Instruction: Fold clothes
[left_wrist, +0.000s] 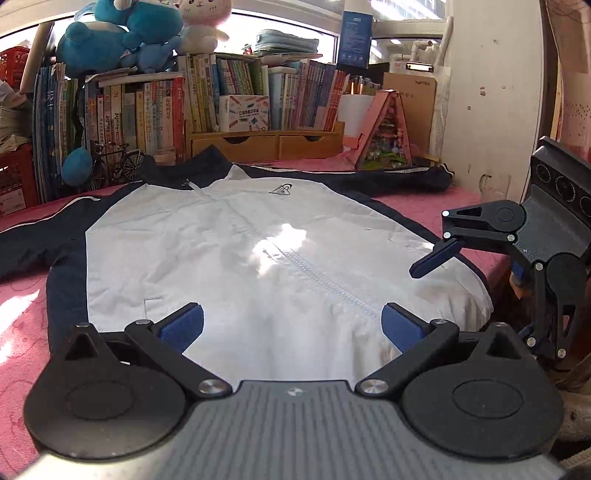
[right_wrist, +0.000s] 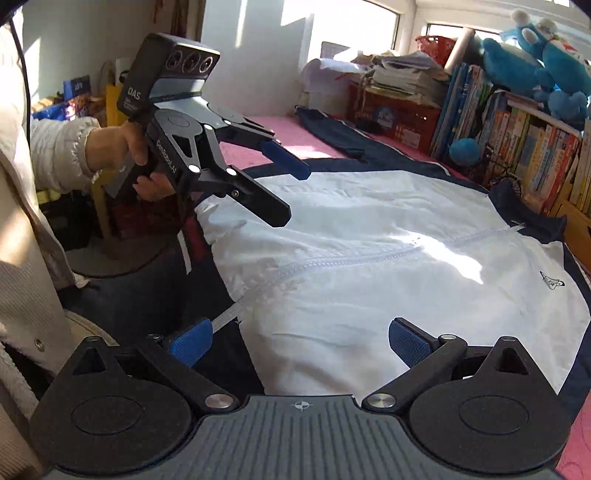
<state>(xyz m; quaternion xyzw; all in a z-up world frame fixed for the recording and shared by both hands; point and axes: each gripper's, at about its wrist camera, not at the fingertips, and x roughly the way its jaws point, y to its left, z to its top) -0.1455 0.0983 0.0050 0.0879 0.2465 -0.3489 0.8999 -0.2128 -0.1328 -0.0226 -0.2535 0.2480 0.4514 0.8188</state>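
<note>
The white and navy zip-up jacket (left_wrist: 236, 236) lies spread flat, front up and zipped, on a pink bedcover (left_wrist: 22, 317), collar toward the bookshelf (left_wrist: 229, 99) and hem toward the person. Both navy sleeves are stretched out sideways from the jacket's body, one reaching toward the red crate (right_wrist: 395, 110) and the other toward the wall corner. Nothing has been folded yet, by the look of it.

The cloth looks thin, light and limp, a windbreaker sort of fabric, probably a little slick; it should drape and slide rather than hold a crease, so folds likely need to be laid down and pressed. Good places to take hold would be a sleeve cuff or a shoulder seam, or the hem corners, pinching a single edge rather than a bunch of the body.

The left gripper (left_wrist: 291, 325) hovers over the jacket's hem, jaws spread wide with nothing between them. The right gripper (right_wrist: 299, 341) hangs over the hem's other side, beside the zip's lower end, jaws likewise wide apart and empty. A hand (right_wrist: 122, 147) in a cream sleeve carries the left gripper. Plush toys (left_wrist: 122, 37) sit atop the bookshelf beyond the jacket's collar.
</note>
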